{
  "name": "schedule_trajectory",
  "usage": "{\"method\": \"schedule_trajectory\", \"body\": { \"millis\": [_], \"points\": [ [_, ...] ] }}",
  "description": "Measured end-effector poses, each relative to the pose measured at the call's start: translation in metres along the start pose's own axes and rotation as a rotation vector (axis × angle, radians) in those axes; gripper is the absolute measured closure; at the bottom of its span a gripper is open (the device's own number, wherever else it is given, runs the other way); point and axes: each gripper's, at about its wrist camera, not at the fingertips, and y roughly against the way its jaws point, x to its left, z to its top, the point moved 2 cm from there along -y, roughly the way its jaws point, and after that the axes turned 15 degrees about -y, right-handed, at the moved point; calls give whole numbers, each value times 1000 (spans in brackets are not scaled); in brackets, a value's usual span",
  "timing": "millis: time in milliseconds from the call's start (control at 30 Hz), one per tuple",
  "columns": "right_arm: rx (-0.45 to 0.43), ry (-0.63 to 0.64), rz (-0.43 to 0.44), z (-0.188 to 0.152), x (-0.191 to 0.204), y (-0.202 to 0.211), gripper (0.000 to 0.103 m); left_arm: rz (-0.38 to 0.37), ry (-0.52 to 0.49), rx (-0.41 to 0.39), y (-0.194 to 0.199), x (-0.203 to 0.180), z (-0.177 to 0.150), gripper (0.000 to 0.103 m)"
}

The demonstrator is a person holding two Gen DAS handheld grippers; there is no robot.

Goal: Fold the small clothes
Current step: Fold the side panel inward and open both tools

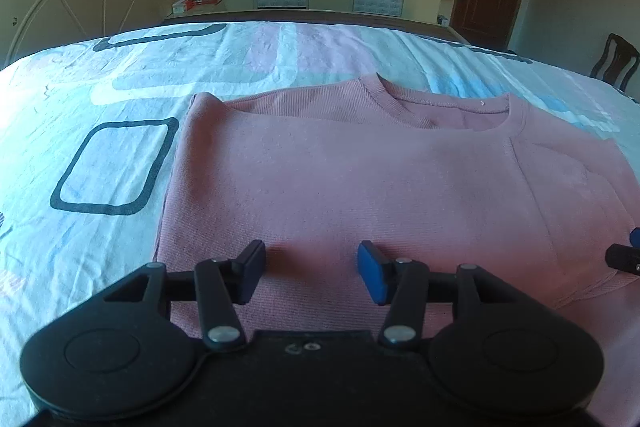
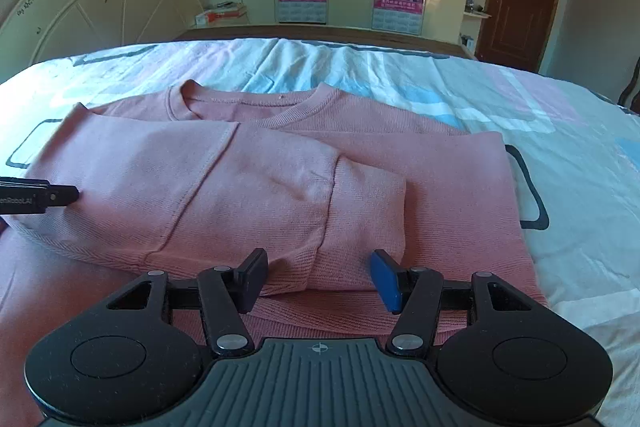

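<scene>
Pink sweater (image 2: 280, 187), sleeves folded across, centre frame on patterned bedsheet (image 2: 560, 131). Left gripper (image 1: 312, 273) released above hem. Right gripper (image 2: 320, 277) released, straddling cuff (image 2: 360, 227).

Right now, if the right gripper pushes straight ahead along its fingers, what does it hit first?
Likely the folded-over sleeve cuff of the pink sweatshirt, lying directly between the open right gripper fingers. Height above the fabric is unclear.
</scene>
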Motion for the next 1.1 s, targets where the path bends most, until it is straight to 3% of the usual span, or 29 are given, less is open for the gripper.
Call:
{"method": "schedule_trajectory", "body": {
  "millis": [133, 433, 533, 600, 700, 933, 1000, 1100],
  "points": [
    [12, -3, 78, -4, 6, 11, 46, 10, -14, -22, 18, -16, 1, 53],
    [77, 65, 187, -30, 34, 15, 46, -55, -51, -13, 41, -68, -16, 50],
    [105, 90, 167, -39, 32, 8, 46, -28, -91, 9, 39, -72, -32, 45],
    [87, 110, 137, -43, 21, 10, 46, -16, -84, 1, 43, -64, -44, 34],
    [61, 129, 81, -48, -3, 18, 46, 14, -50, 21, 50, -45, -57, 26],
    [48, 67, 2, -57, -41, 44, 46, 36, 15, 55, 70, -15, -79, 26],
    [51, 39, 20, -59, -37, 53, 46, 13, 18, 55, 80, -17, -80, 33],
    [59, 15, 74, -69, -18, 67, 46, -43, 2, 21, 97, -27, -84, 31]
  ]
}}
